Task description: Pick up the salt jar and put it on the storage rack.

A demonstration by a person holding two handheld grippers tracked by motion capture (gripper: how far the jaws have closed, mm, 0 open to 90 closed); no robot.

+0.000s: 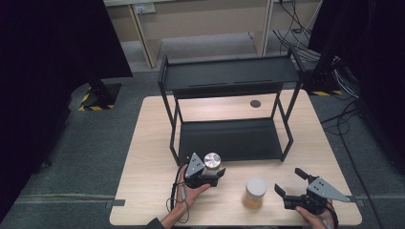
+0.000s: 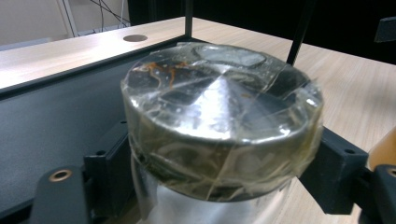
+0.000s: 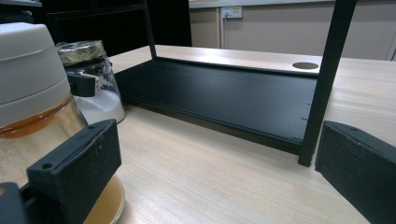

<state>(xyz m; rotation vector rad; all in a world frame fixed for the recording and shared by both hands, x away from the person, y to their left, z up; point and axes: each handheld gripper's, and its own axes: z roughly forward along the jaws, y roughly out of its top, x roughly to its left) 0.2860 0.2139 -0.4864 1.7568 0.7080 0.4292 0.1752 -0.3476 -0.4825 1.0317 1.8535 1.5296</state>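
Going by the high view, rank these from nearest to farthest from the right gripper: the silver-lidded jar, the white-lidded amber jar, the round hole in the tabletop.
1. White-lidded amber jar, just left of the right gripper.
2. Silver-lidded jar, farther left, clamped in the left gripper.
3. Round hole, at the table's far edge behind the black shelf rack.

Surface (image 1: 148,143): open strips along left and right edges, flanking the black shelf rack (image 1: 229,114). Near edge: two jars, silver-lidded (image 1: 213,162) and amber white-lidded (image 1: 254,192), stand apart with a passable gap. Rack's lower shelf open; corner posts restrict entry.
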